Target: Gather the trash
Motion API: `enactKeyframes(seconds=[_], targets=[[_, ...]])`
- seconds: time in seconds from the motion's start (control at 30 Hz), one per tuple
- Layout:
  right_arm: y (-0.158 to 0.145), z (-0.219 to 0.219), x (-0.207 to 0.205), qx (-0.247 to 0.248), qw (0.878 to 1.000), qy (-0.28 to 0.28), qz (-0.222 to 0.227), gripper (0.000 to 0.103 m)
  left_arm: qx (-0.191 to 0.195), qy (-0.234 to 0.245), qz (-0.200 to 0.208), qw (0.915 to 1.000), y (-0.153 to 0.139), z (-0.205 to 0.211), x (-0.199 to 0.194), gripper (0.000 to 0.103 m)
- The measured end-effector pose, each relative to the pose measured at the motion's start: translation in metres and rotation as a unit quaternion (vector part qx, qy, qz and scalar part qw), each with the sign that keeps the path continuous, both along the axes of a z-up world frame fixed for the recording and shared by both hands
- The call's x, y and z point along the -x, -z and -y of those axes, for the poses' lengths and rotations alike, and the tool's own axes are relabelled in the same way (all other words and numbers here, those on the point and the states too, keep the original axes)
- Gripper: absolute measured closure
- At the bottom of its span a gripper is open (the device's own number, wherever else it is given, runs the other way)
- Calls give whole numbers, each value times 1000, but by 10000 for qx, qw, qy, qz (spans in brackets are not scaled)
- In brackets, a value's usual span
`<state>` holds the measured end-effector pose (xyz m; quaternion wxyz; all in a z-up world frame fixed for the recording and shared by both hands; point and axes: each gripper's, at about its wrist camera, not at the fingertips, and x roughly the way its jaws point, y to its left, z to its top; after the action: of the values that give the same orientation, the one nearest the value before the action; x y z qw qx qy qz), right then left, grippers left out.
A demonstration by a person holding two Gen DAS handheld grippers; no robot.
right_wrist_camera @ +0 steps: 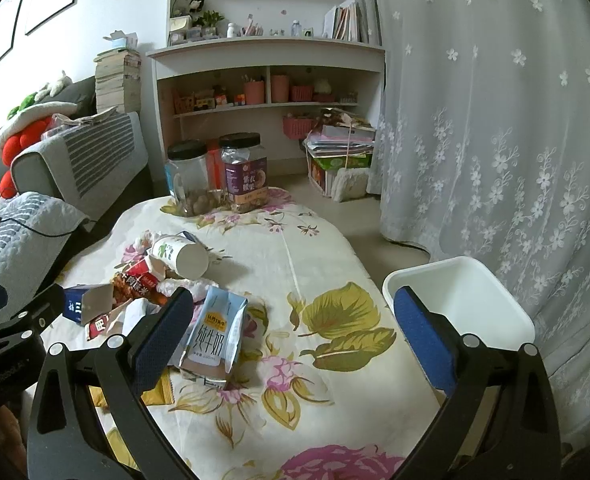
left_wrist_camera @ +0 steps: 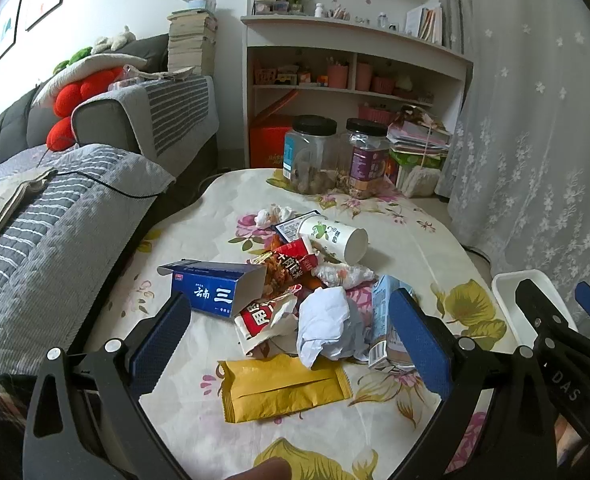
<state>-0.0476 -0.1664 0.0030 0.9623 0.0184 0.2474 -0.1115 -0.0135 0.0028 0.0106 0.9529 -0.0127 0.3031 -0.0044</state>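
since both the left tongs (left_wrist_camera: 287,332) and right tongs (right_wrist_camera: 295,328) hang wide open and empty over the table (right_wrist_camera: 335,248), the heaped trash (left_wrist_camera: 315,288) could scatter or miss the white bin (right_wrist_camera: 463,292) beside it if the milk carton (right_wrist_camera: 215,336) slips.

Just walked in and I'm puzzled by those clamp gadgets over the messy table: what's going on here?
A person is tidying up with a handheld gripper in each hand. Both the left gripper and the right gripper are open and hold nothing. The trash lies in a pile on the flowered table: a yellow wrapper, crumpled paper, a milk carton, a paper cup. The white bin beside the table looks empty.
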Motion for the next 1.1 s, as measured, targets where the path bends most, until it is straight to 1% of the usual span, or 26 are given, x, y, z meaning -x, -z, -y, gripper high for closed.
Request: enactKeyframes(seconds=[1.1], targets=[[2,0,-1,-22,10000,1,-57,7,9,-2,-30,10000,4,-4,0,7]])
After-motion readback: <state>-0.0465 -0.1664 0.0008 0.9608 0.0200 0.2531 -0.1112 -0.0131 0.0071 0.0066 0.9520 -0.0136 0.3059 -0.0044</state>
